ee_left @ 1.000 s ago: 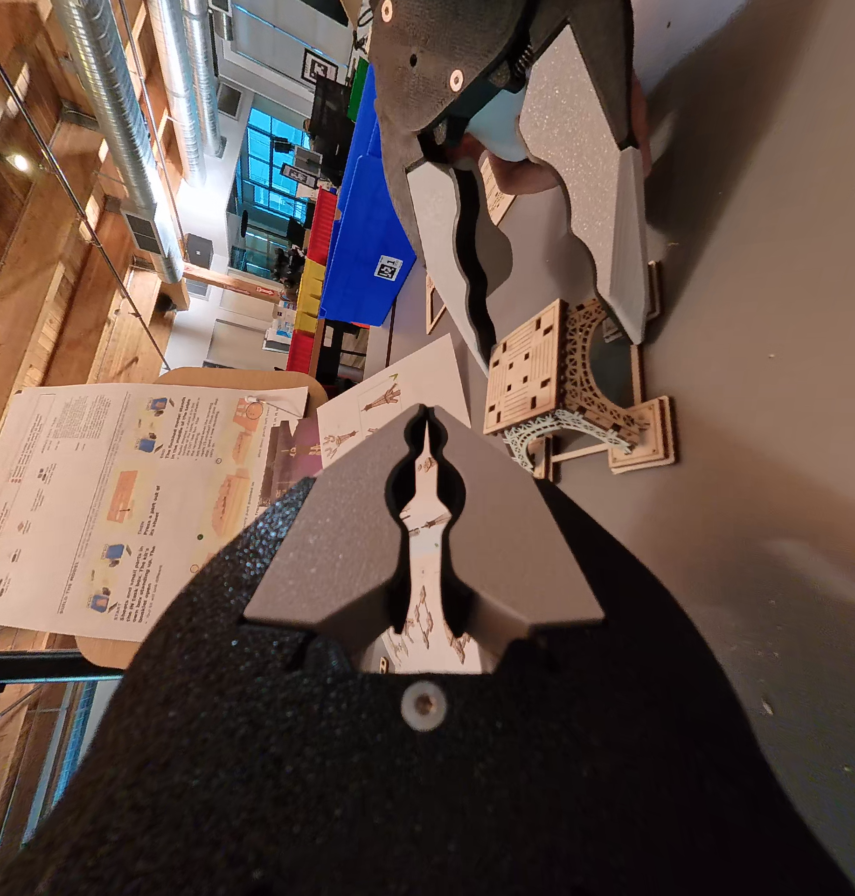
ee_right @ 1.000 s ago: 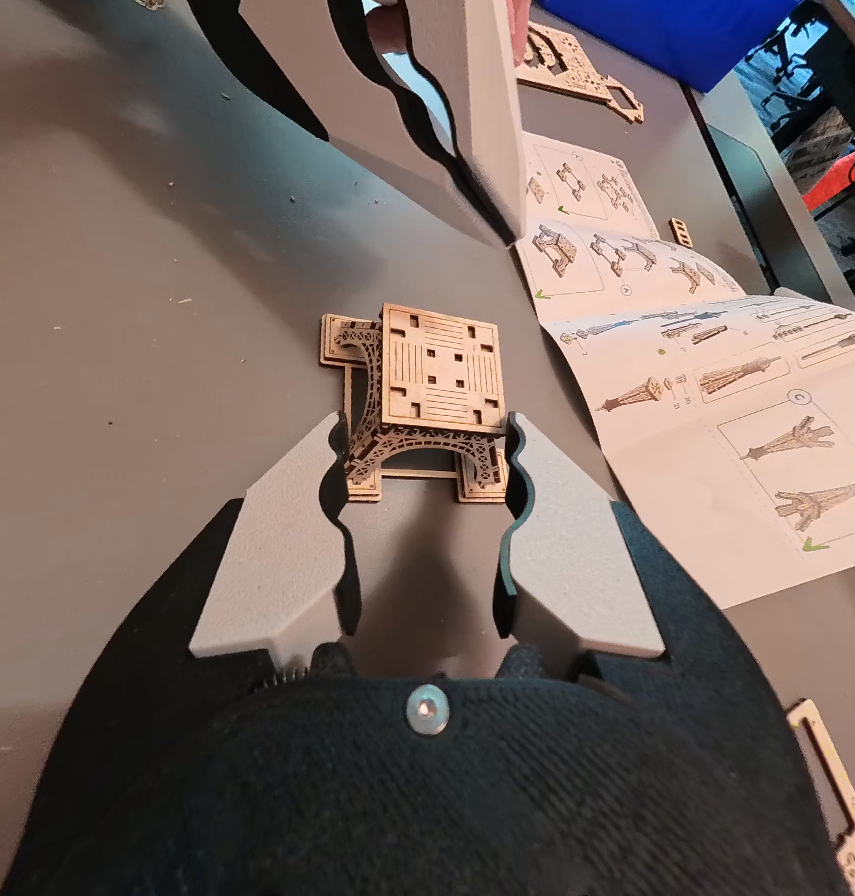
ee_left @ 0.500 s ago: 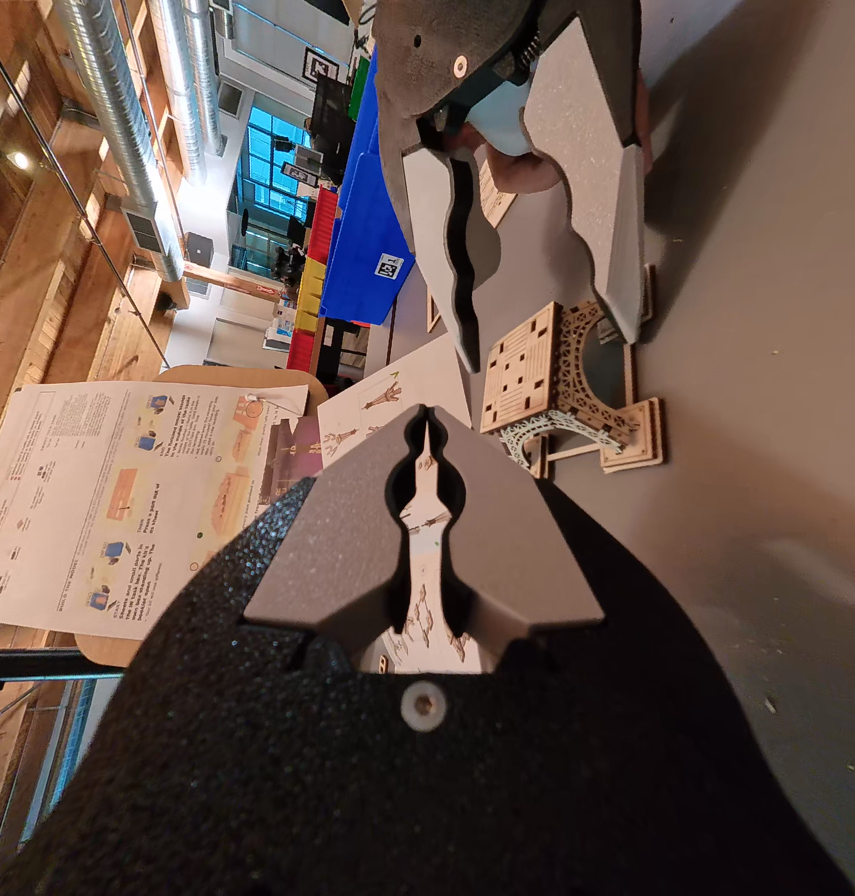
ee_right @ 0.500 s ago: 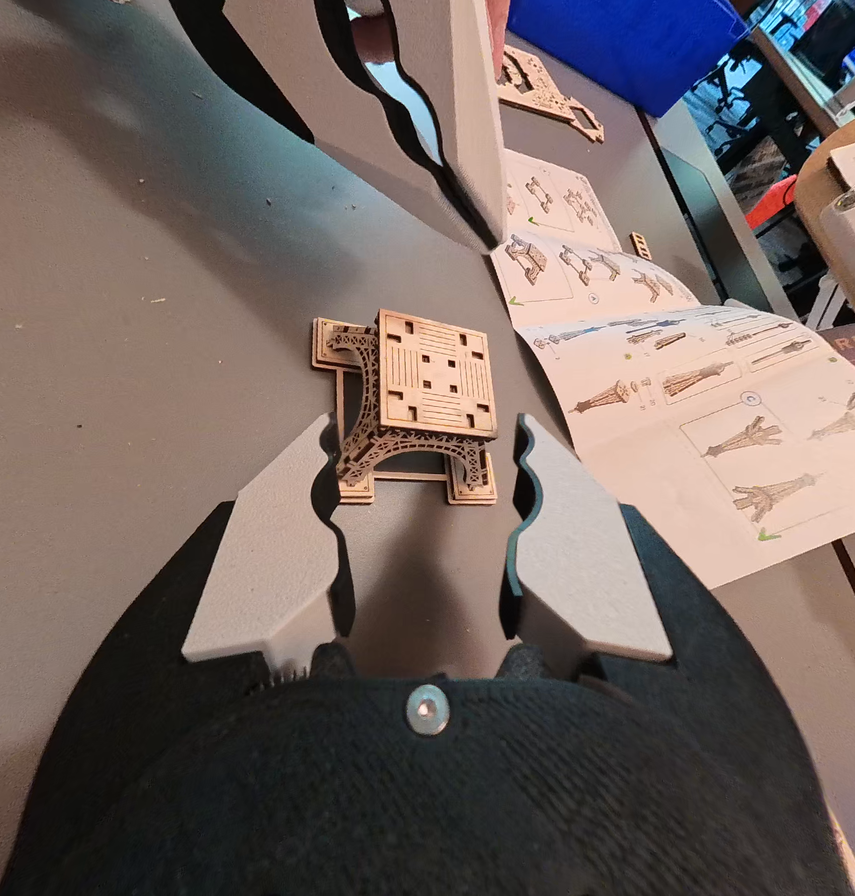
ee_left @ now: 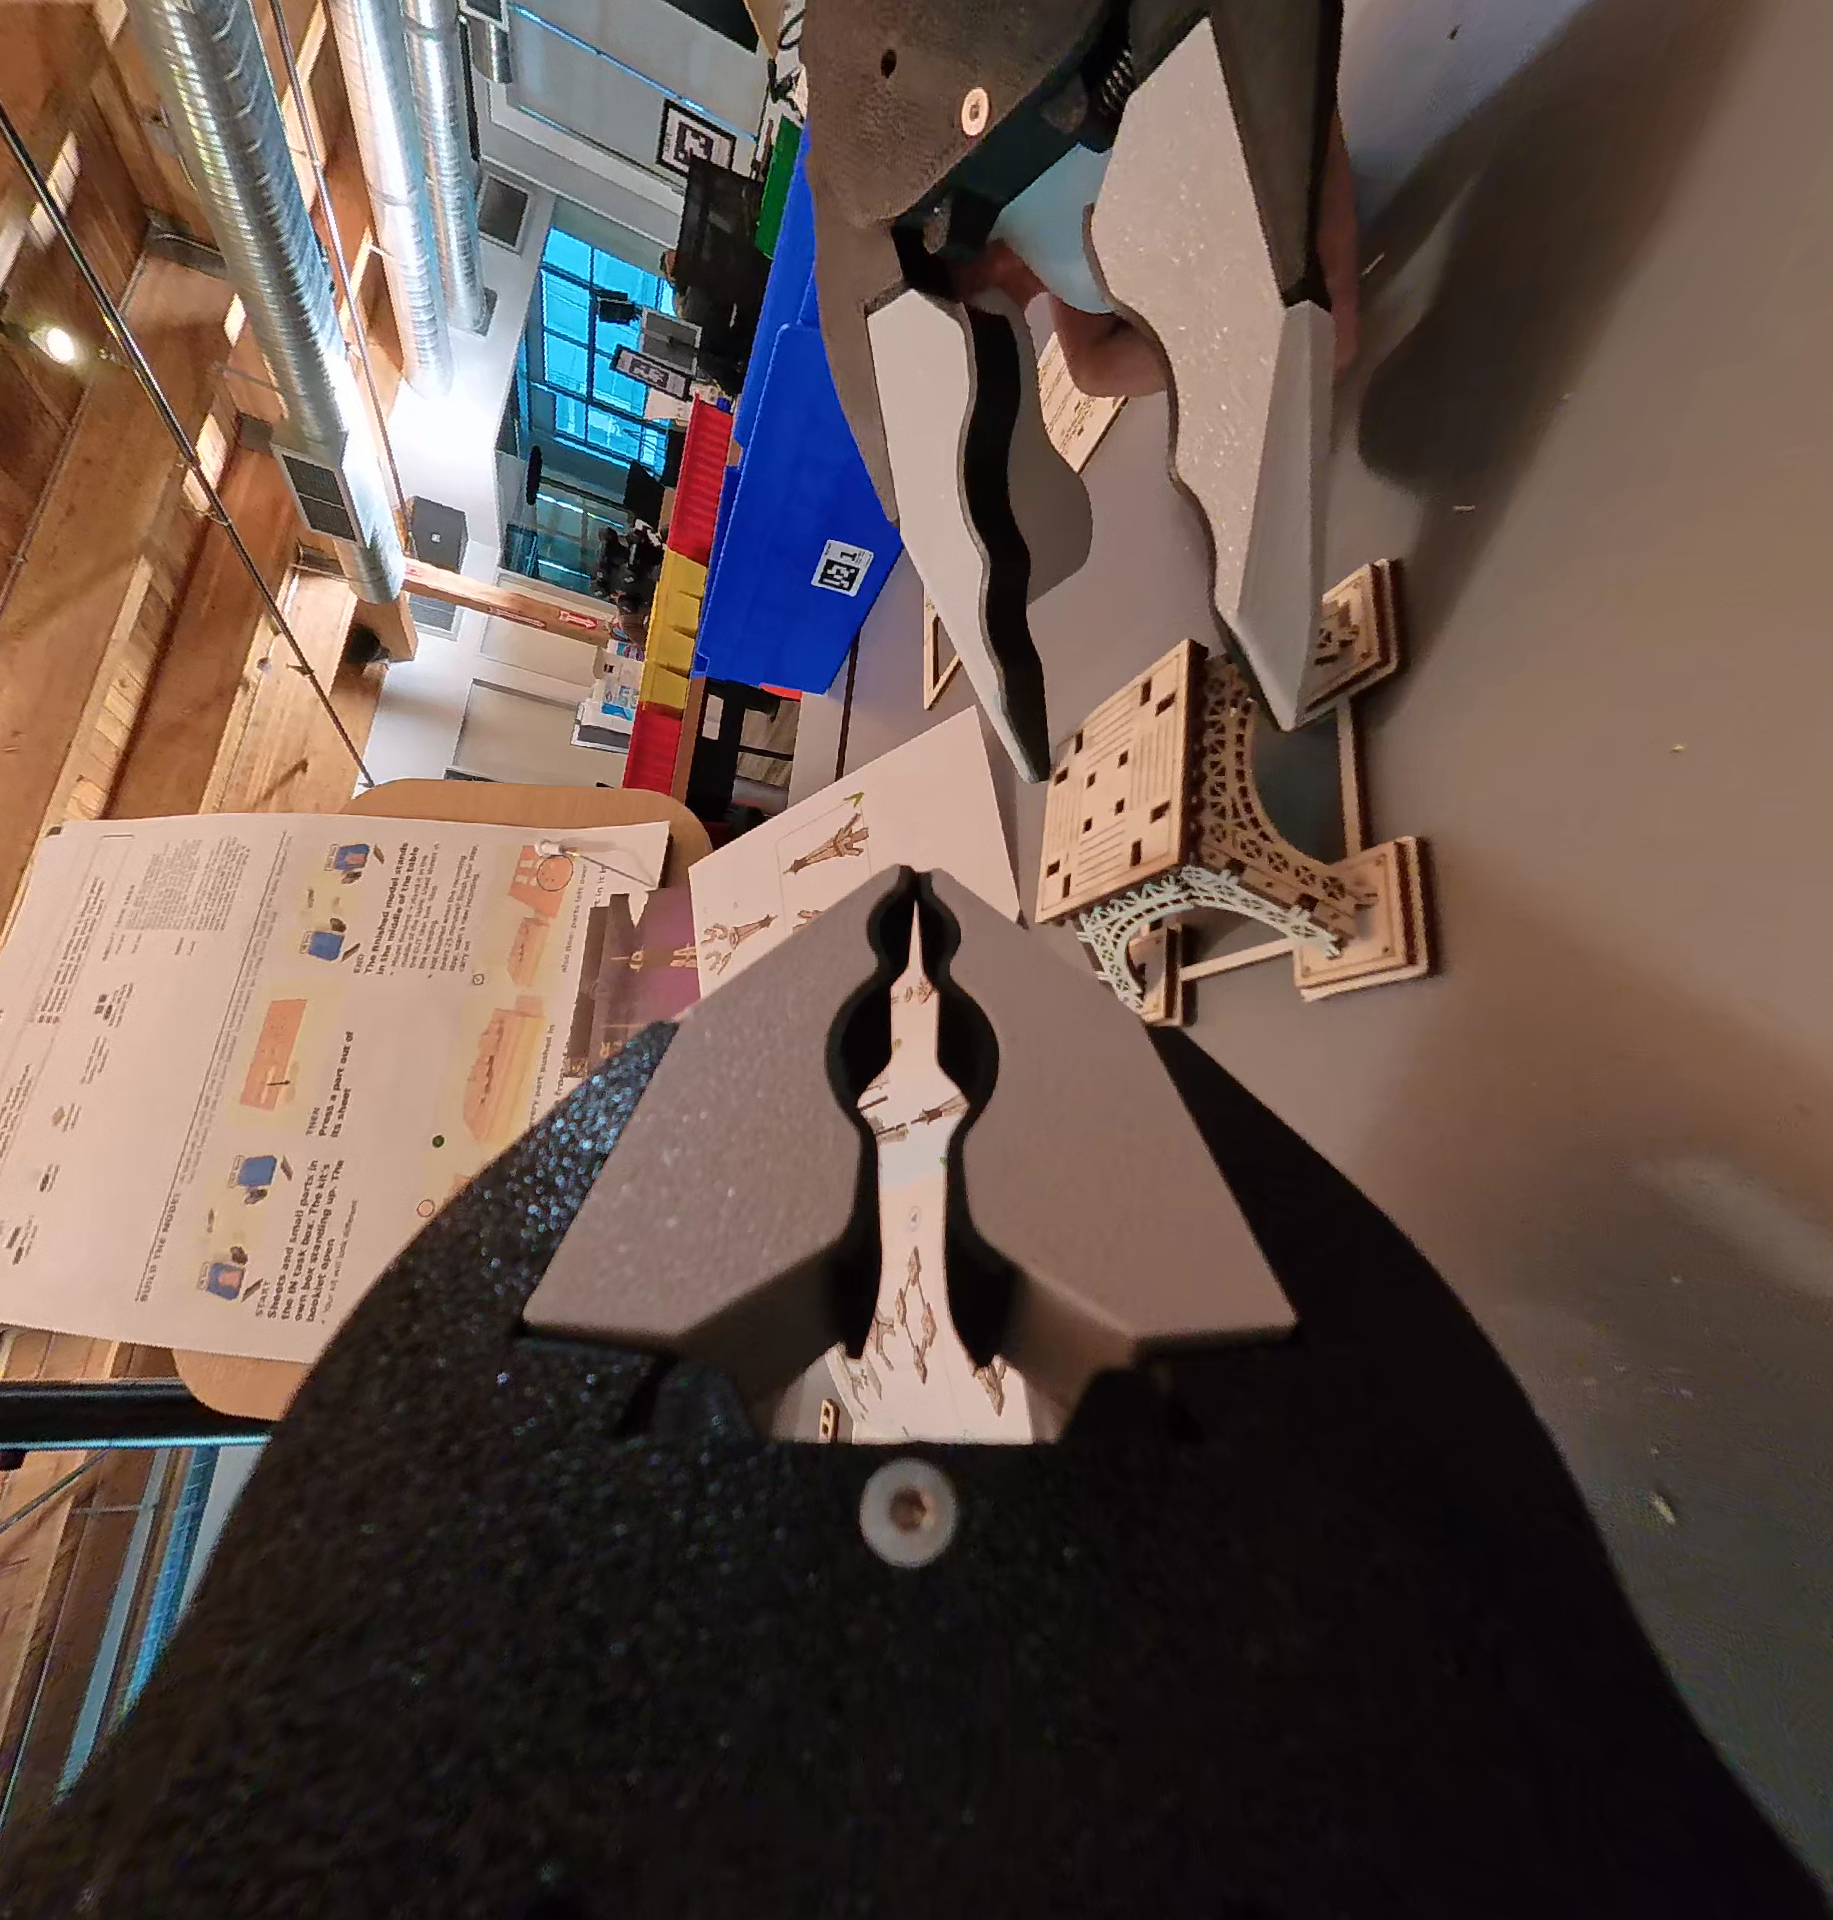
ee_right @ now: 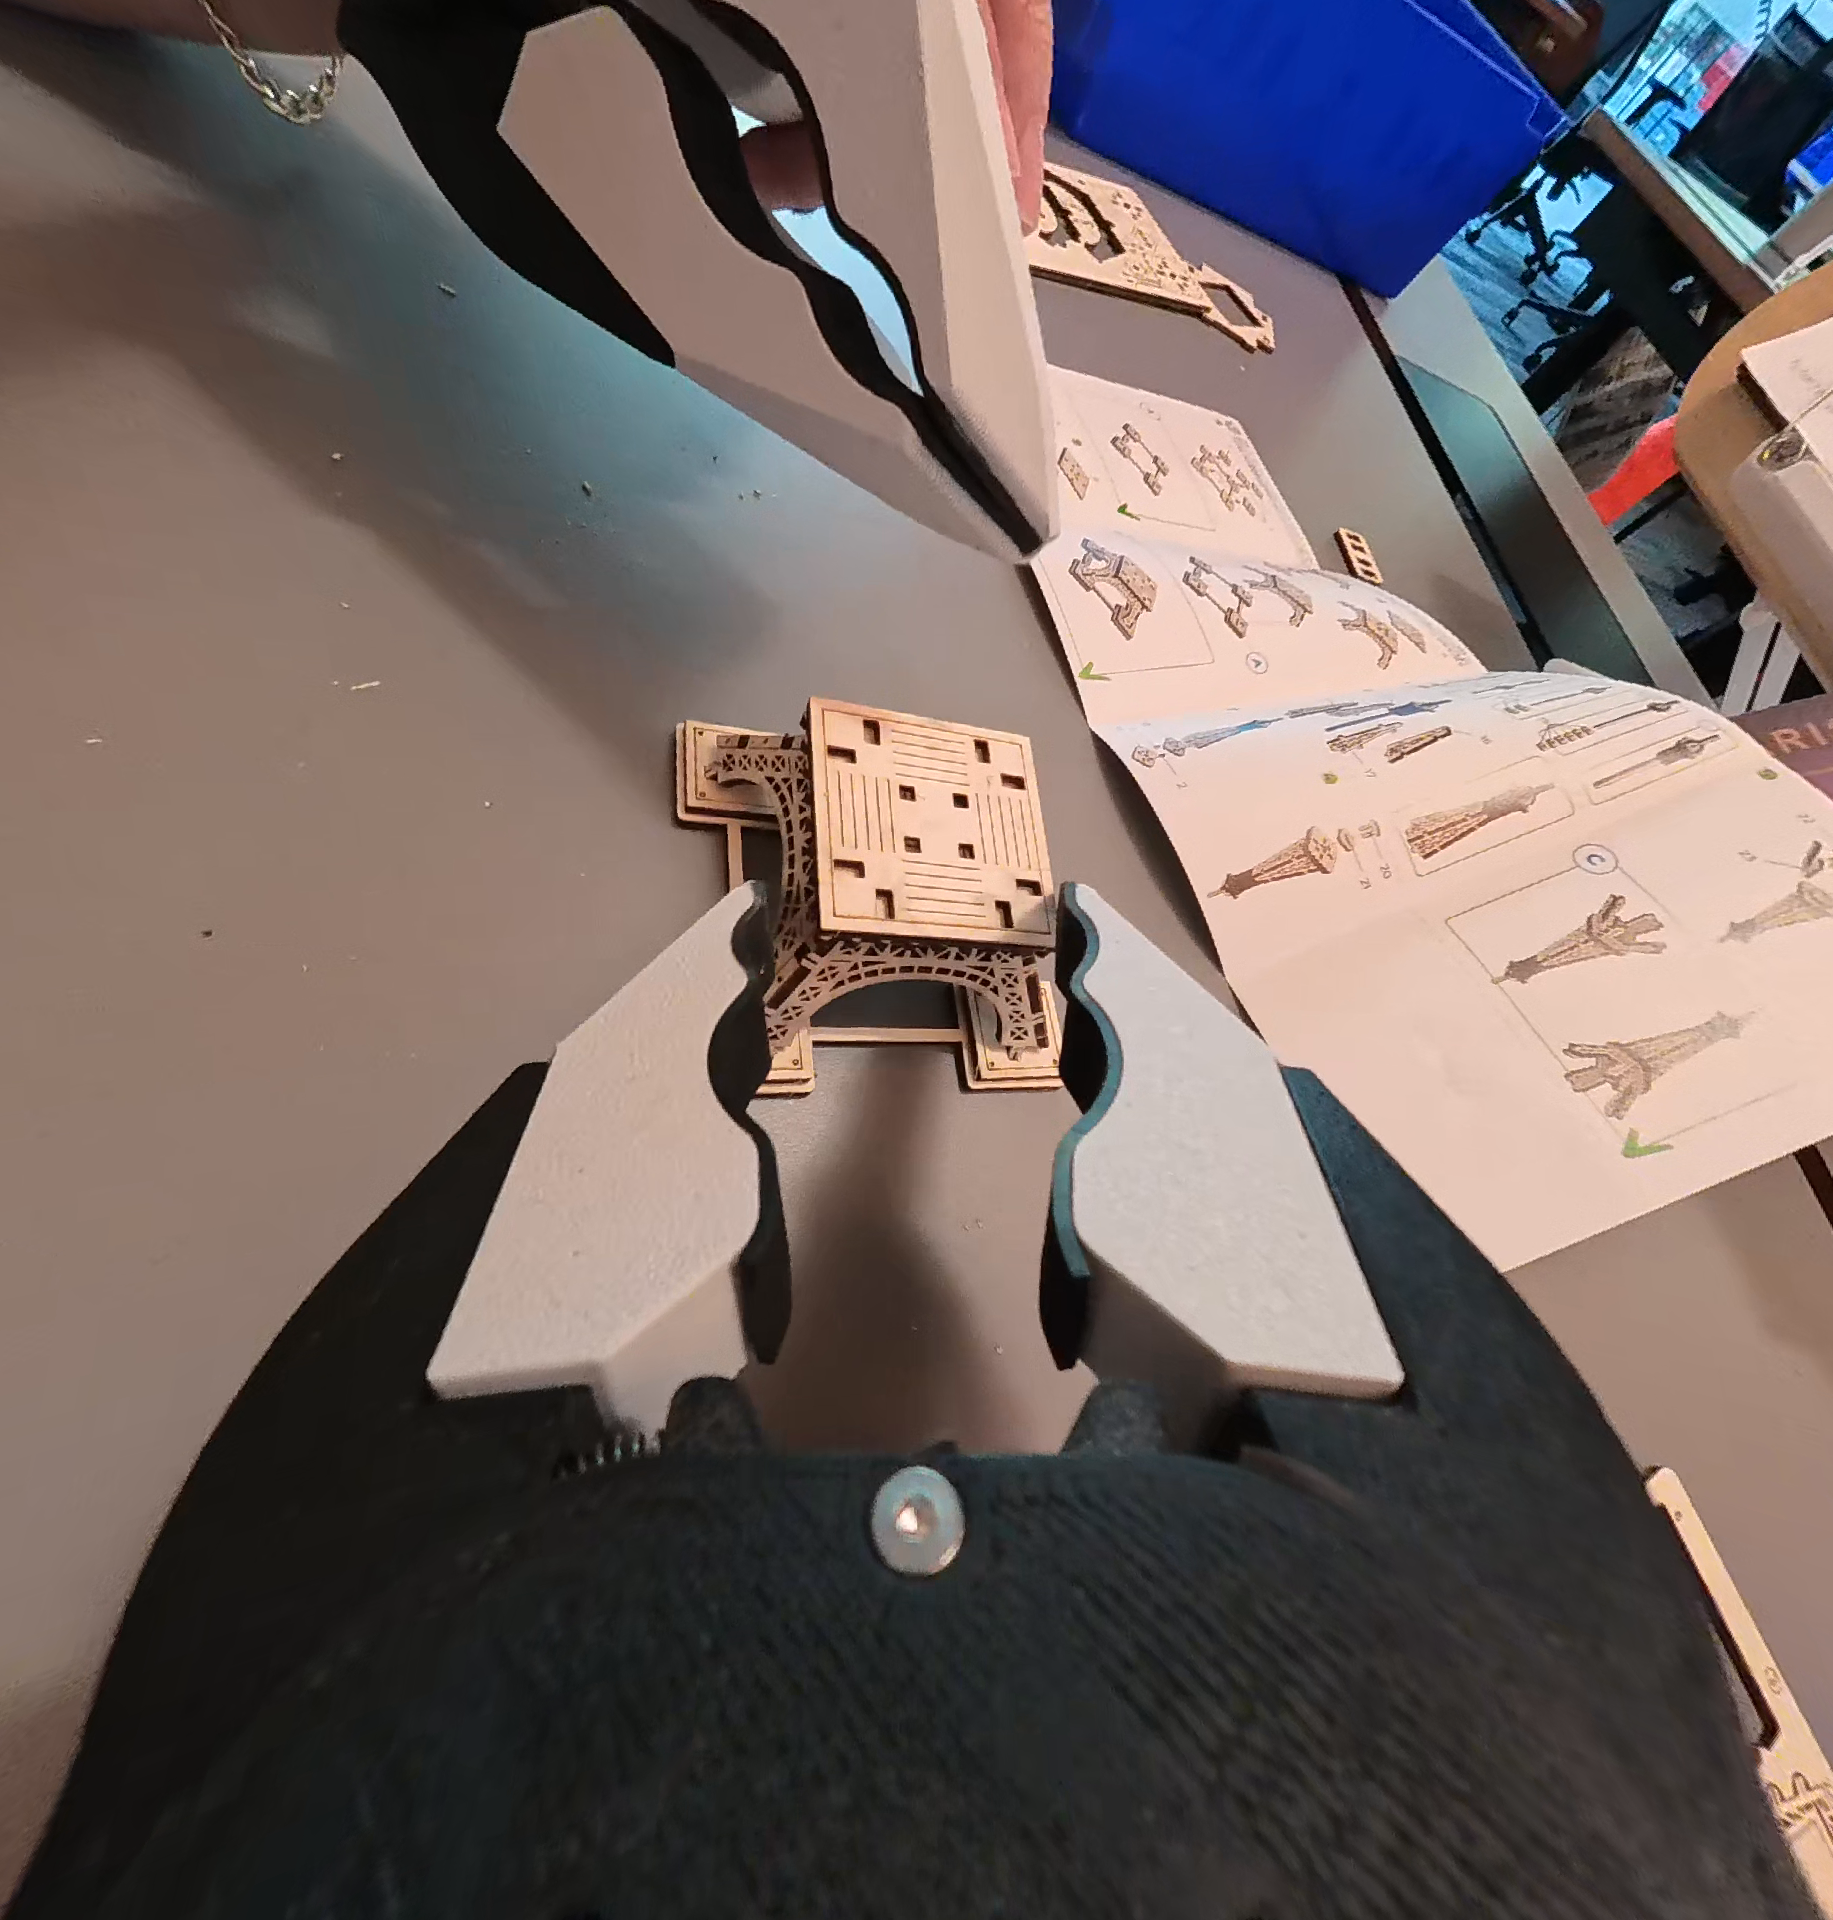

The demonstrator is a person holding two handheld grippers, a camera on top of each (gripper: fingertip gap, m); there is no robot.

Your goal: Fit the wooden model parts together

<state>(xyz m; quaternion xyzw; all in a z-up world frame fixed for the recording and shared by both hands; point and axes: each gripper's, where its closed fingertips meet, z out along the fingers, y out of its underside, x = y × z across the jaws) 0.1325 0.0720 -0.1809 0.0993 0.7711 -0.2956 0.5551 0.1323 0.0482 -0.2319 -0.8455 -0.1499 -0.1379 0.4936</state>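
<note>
The wooden tower base (ee_right: 922, 831), a square slotted platform on four lattice legs with a flat frame, stands on the grey table (ee_right: 320, 831). My right gripper (ee_right: 907, 914) is open, with its fingertips on either side of the platform's near edge. In the left wrist view the tower base (ee_left: 1130, 810) stands between the right gripper's (ee_left: 1166, 743) open fingers. My left gripper (ee_left: 912, 878) is shut with nothing in it. It hangs over the booklet beyond the model, and its tip also shows in the right wrist view (ee_right: 1026, 540).
An open instruction booklet (ee_right: 1411, 883) lies right of the model. A wooden parts sheet (ee_right: 1130, 249) and a blue bin (ee_right: 1286, 125) sit behind. A small wooden piece (ee_right: 1359, 556) lies by the booklet. Another parts sheet (ee_right: 1743, 1662) lies at the near right edge. Left tips to right tips: about 6 centimeters. Both grippers' tips are roughly 30 centimeters from the small wooden piece (ee_right: 1359, 556).
My right gripper has moved forward, so its open fingers now flank the tower base platform. The left gripper has stayed shut and almost still.
</note>
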